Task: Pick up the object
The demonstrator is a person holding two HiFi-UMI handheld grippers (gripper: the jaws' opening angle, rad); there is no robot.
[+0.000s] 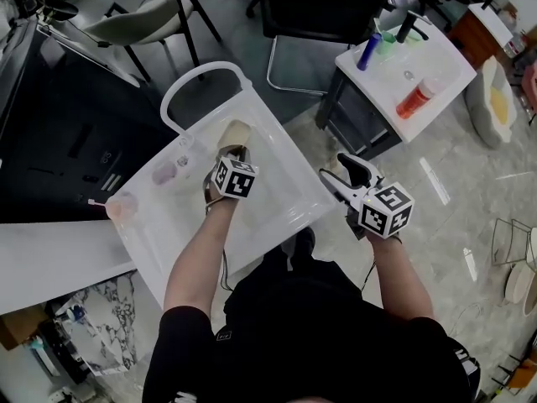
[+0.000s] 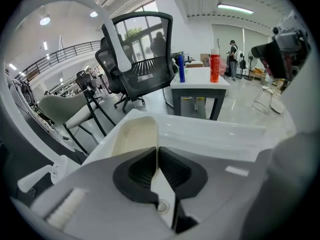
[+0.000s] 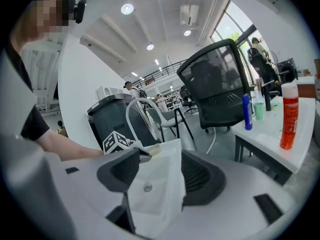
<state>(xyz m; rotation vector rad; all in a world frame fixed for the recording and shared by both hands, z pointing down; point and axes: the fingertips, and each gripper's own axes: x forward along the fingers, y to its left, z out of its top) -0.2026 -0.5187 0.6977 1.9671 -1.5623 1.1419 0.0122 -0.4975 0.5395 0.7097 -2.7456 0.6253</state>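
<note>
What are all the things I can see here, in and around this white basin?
sink: one, white, centre
tap: one, white hoop, sink's far end
cream object: one, over the sink's far part
cup: one, pinkish, sink's left rim
side table: one, white, upper right
blue bottle: one, on that table
orange-red bottle: one, lying on that table
office chair: one, black, top
grey chair: one, upper left
left gripper: shut on the cream object
right gripper: open, empty, beside the sink's right edge
</note>
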